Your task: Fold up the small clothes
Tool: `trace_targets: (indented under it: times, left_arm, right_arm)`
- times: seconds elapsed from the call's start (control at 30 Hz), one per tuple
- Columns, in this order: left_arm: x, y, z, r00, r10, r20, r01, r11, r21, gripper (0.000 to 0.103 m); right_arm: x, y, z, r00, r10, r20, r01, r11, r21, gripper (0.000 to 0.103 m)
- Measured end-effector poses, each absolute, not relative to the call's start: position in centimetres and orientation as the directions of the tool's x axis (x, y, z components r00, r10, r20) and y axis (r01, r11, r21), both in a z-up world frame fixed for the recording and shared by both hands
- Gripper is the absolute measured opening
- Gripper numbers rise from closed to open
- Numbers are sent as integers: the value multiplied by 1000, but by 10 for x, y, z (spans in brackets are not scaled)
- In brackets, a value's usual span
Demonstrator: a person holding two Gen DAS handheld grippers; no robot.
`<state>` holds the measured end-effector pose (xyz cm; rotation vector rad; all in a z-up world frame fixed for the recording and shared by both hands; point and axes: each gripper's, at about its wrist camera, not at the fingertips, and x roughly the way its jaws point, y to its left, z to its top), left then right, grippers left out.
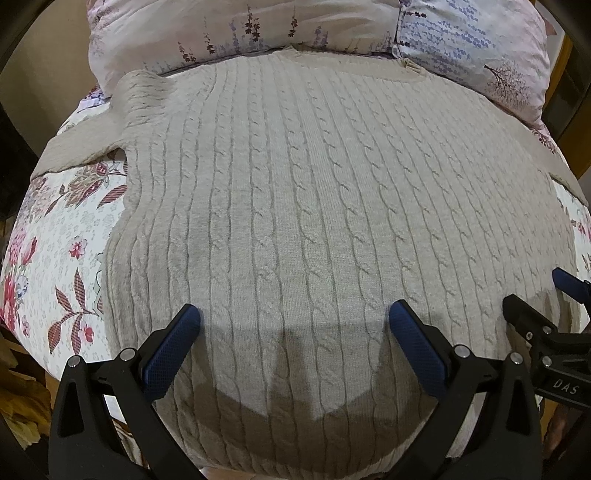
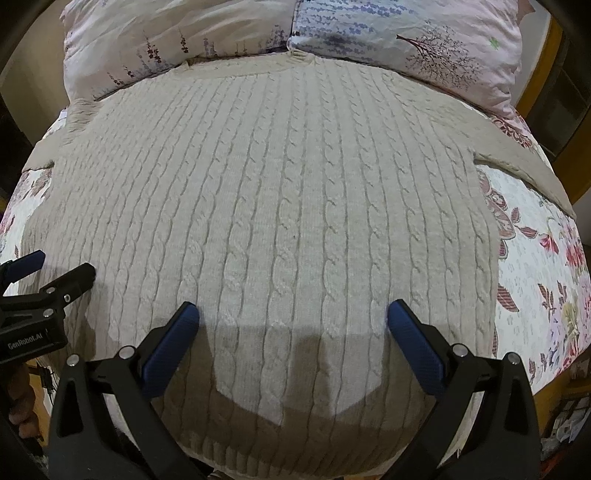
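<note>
A beige cable-knit sweater (image 1: 314, 206) lies spread flat, front or back up, on a bed covered by a white quilt printed with red and pink flowers (image 1: 70, 251), its neckline toward two pale floral pillows (image 1: 229, 33) at the head and its hem toward the camera. Both sleeves reach outward, the one on the left (image 1: 85, 144) and the one on the right (image 2: 524, 166) each angling toward the bed's edges. The left gripper (image 1: 295, 321) hovers just above the lower body of the knit with its blue-padded fingers spread wide and nothing between them; the right gripper (image 2: 293, 319) does the same beside it, equally wide and empty. No fold appears to have been made, so the work seems to stand at its start, with the garment laid out and ready. The next move likely calls for each tool to travel outward to a sleeve or side edge, pinch the thick knit through both layers, and bring it inward without dragging the body askew. The hem is hidden beneath the gripper bodies and their shadows, the sleeve cuffs run out of frame, and whether the pads touch the fabric cannot be told.
</note>
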<state>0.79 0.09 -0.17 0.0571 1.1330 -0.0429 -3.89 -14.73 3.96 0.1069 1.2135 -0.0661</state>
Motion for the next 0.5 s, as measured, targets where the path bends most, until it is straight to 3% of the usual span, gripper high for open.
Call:
trace_targets:
  times: [0.33, 0.5]
  left_arm:
    - [25, 6, 2, 401, -36, -915, 68, 998, -9, 102]
    - [44, 11, 7, 437, -55, -898, 38, 998, -42, 102]
  right_arm:
    - [-24, -170, 45, 387, 92, -917, 114, 983, 147, 101]
    - [-8, -250, 52, 471, 147, -870, 325, 888, 326, 90]
